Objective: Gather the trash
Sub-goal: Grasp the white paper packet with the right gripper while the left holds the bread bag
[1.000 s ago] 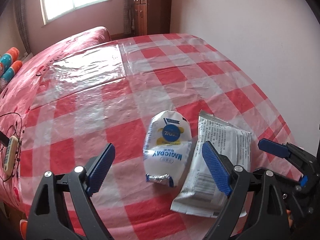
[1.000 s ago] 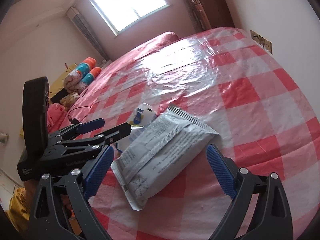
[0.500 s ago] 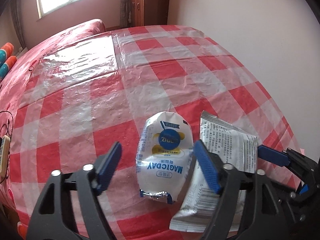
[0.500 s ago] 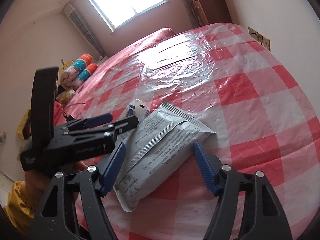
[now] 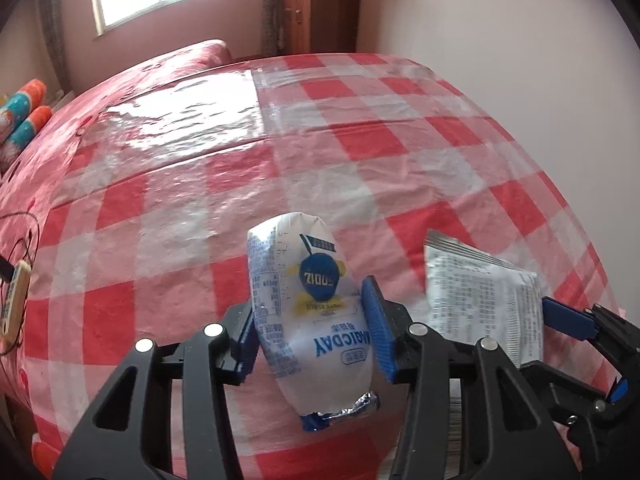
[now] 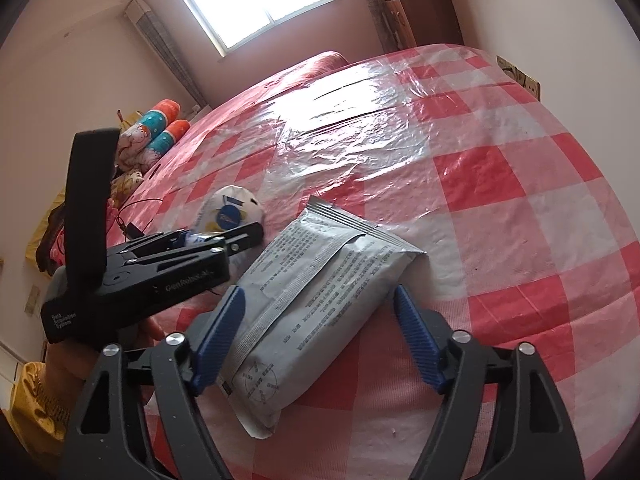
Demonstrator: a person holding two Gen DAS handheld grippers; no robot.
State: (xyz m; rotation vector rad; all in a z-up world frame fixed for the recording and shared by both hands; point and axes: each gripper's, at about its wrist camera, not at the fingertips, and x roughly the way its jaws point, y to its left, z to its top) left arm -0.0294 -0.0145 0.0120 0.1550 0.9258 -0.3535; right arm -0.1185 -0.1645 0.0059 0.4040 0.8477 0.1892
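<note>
A white and blue snack packet (image 5: 304,264) lies on the red-checked tablecloth (image 5: 360,144). My left gripper (image 5: 310,320) has its jaws closing on the packet, and both blue pads press its sides. The same packet (image 6: 232,210) shows in the right wrist view beyond the left gripper (image 6: 224,240). A grey foil packet (image 6: 320,292) lies flat between the fingers of my right gripper (image 6: 318,300). Its jaws are opening and stand at the packet's sides without squeezing it. In the left wrist view the grey packet (image 5: 480,300) lies to the right, beside a blue finger (image 5: 564,316) of the right gripper.
A small device on a black cable (image 5: 16,300) lies at the table's left edge. Rolled cushions (image 5: 24,112) are beyond it. A wooden cabinet (image 5: 316,4) stands at the back, and a wall with a socket (image 6: 518,76) borders the table's right side. A yellow sleeve (image 6: 36,392) shows lower left.
The left jaws have closed in from wide apart onto the white packet, which is now squeezed narrower. The right gripper has come forward around the grey packet; its jaws narrowed, then widened slightly.
</note>
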